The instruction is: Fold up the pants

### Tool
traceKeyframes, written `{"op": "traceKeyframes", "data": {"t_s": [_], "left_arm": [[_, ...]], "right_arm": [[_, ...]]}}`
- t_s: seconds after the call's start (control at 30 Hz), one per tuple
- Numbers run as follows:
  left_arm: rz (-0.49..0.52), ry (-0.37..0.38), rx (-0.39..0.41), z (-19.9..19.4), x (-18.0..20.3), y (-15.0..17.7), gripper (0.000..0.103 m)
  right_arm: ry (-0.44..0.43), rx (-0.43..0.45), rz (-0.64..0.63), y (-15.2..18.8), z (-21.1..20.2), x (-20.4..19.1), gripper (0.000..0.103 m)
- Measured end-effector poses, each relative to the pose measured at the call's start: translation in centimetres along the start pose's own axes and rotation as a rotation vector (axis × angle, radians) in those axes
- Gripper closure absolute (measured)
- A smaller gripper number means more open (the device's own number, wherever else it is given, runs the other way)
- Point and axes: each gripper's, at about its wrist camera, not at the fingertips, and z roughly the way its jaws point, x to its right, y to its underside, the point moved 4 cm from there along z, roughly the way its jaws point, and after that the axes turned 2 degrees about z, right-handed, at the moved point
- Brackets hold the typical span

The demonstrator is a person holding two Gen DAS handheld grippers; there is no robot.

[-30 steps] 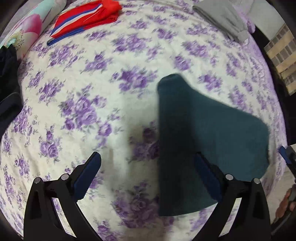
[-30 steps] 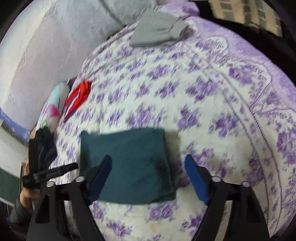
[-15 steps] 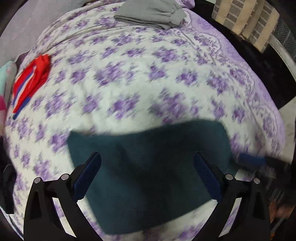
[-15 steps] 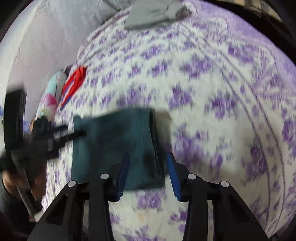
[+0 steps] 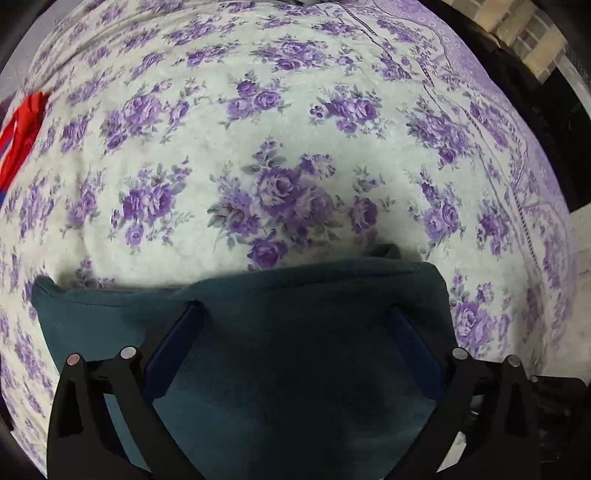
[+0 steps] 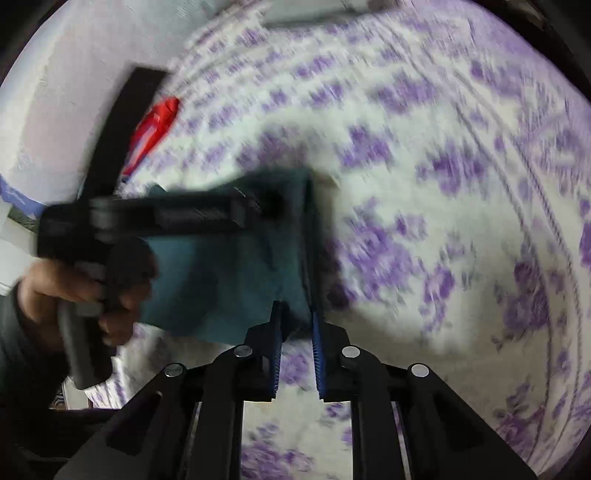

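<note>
The folded dark teal pants [image 5: 288, 354] lie on the flowered bedspread. In the left wrist view my left gripper [image 5: 295, 314] is open, low over the pants, one finger on each side of their middle. In the right wrist view, which is blurred, my right gripper [image 6: 297, 314] is shut on the near right edge of the pants [image 6: 229, 266]. The left gripper [image 6: 255, 203] reaches in over the pants from the left, held by a hand [image 6: 74, 291].
The white bedspread with purple roses [image 5: 280, 147] fills both views. A red striped garment [image 5: 18, 140] lies at the far left, also in the right wrist view [image 6: 151, 133]. A grey garment [image 6: 314, 11] lies at the far end. The bed's edge drops off at right [image 5: 561, 184].
The right gripper has closed from wide open onto the pants' edge. The left gripper has swung round and come down over the pants.
</note>
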Motion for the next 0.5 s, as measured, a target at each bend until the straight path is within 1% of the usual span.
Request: {"op": "traceKeyframes", "data": {"t_s": [0.03,0.07,0.13,0.2,0.23,0.33,0.37,0.43,0.5], "left_arm": [[0.019,-0.014,0.004,0.1,0.3,0.0,0.004],[0.021,-0.018,0.006,0.1,0.3,0.0,0.004],[0.004,0.001,-0.006,-0.1,0.1,0.0,0.004],[-0.014,0.018,-0.008,-0.9,-0.2,0.0,0.004],[-0.031,0.039,0.005,-1.7,-0.4,-0.1,0.006],[-0.078,0.137,0.039,-3.1,-0.6,-0.5,0.006],[-0.084,0.146,0.037,-3.1,-0.5,-0.7,0.006],[-0.087,0.120,0.011,-2.0,-0.3,-1.3,0.005],[-0.081,0.107,-0.018,-0.2,-0.3,-1.6,0.004]], "right_arm": [[0.001,-0.016,0.018,0.2,1.1,0.7,0.087],[-0.007,-0.013,0.023,0.2,1.4,0.8,0.086],[0.001,-0.023,-0.009,0.0,1.3,0.1,0.084],[-0.003,-0.029,-0.028,0.0,0.8,0.0,0.078],[-0.019,-0.030,-0.028,-0.1,0.0,0.0,0.074],[-0.044,0.016,-0.019,-0.8,-1.7,0.2,0.073],[-0.049,0.040,-0.002,-1.4,-2.2,0.3,0.073],[-0.039,0.046,0.003,-2.3,-1.6,0.0,0.073],[-0.001,0.035,-0.012,-2.6,-0.2,-0.2,0.073]]}}
